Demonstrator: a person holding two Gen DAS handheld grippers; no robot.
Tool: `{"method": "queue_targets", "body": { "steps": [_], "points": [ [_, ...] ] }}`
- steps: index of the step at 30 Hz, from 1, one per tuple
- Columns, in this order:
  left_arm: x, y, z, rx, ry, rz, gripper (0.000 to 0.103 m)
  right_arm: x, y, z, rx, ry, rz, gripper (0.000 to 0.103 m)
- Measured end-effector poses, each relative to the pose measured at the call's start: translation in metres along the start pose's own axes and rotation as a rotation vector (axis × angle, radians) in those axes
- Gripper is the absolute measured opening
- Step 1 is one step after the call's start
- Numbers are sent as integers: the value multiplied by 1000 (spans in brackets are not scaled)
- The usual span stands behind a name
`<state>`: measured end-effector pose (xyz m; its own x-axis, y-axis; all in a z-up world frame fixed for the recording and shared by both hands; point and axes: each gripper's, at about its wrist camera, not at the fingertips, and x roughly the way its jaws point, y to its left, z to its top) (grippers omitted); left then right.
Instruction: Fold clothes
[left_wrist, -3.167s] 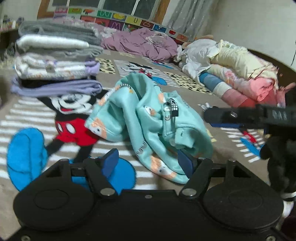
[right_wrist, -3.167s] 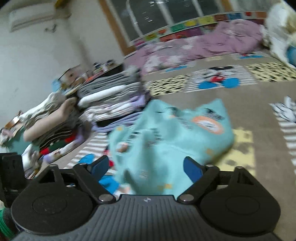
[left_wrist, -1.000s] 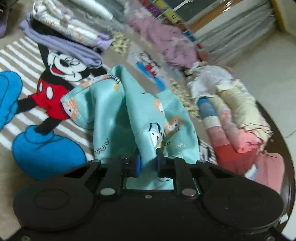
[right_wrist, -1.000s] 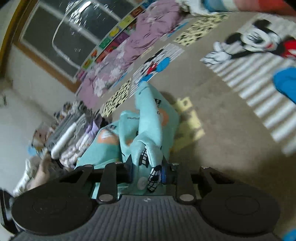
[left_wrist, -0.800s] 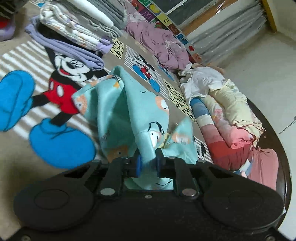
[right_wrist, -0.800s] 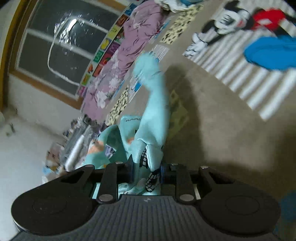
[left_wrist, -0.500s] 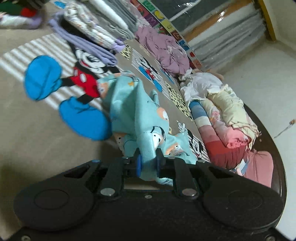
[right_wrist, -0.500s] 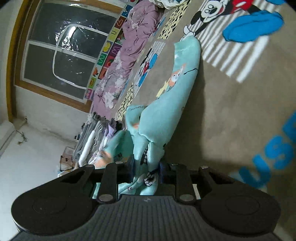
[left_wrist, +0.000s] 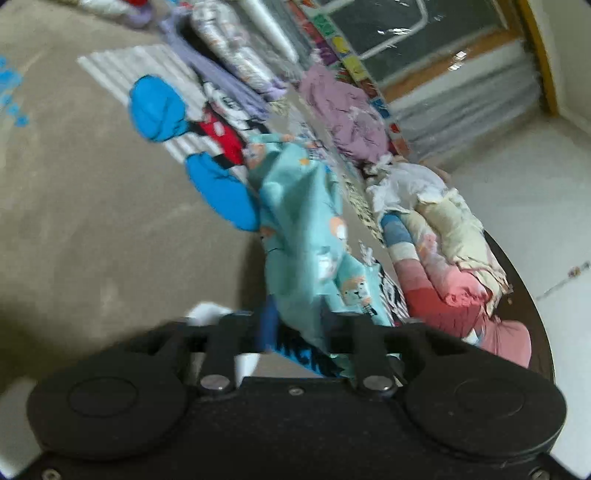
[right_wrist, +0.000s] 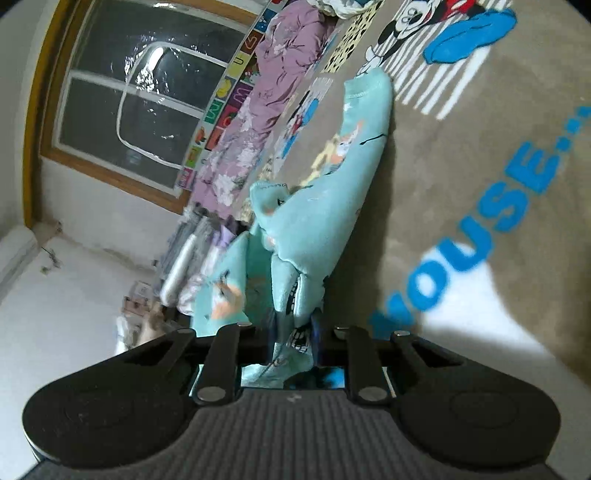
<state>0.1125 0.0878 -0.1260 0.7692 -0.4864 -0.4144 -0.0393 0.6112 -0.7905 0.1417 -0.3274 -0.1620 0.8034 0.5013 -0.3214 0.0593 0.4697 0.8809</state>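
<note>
Teal pajama cloth (left_wrist: 306, 229) with little cartoon animals hangs over the tan blanket (left_wrist: 92, 229). The left gripper (left_wrist: 299, 328) pinches one edge, but blur hides its tips. The right gripper (right_wrist: 293, 326) is clamped on another bunched edge. Only the right view shows blue letters (right_wrist: 480, 236) at 3 o'clock; only the left shows rolled bedding (left_wrist: 443, 258) at 3 o'clock.

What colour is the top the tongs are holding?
The top is light turquoise with little orange cartoon animals, clearest in the right wrist view.

Turquoise cartoon-print garment (left_wrist: 310, 236), rumpled, lifted at two pinched edges, trailing onto the blanket
</note>
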Motion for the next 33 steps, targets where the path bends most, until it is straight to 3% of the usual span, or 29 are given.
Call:
{"method": "queue_targets", "body": {
  "steps": [2, 3, 5, 8, 16, 18, 19, 20, 21, 23, 25, 33],
  "points": [
    [1, 3, -1, -32, -8, -4, 62, -5, -7, -1, 19, -26, 15, 29],
    [2, 3, -1, -48, -8, -16, 62, -8, -9, -1, 31, -51, 9, 49],
    [7, 1, -1, -65, -2, -31, 64, -15, -15, 2, 51, -102, 6, 69],
    [19, -3, -2, -86, 12, -33, 64, -12, -20, 10, 52, -115, 19, 71],
    [54, -18, -9, -110, 41, 8, 64, 26, -10, 23, -59, -28, -40, 72],
    [60, -21, -10, -111, 60, 10, 59, 32, -6, 24, -85, -8, -51, 69],
    [62, -22, -11, -107, 66, 13, 45, 34, -6, 24, -87, 2, -51, 66],
    [62, -23, -11, -98, 69, 16, 37, 36, -6, 23, -90, 12, -50, 55],
    [63, -24, -11, -90, 71, 20, 27, 36, -6, 22, -88, 18, -48, 36],
    [60, -26, -10, -63, 64, 23, 12, 30, -7, 17, -58, 0, -32, 26],
    [53, -28, -9, -40, 50, 16, 7, 24, -8, 13, -28, -18, -17, 23],
    [14, -15, -15, 27, 27, 7, 5, -6, -10, -14, 36, -71, 18, 19]
  ]
}}
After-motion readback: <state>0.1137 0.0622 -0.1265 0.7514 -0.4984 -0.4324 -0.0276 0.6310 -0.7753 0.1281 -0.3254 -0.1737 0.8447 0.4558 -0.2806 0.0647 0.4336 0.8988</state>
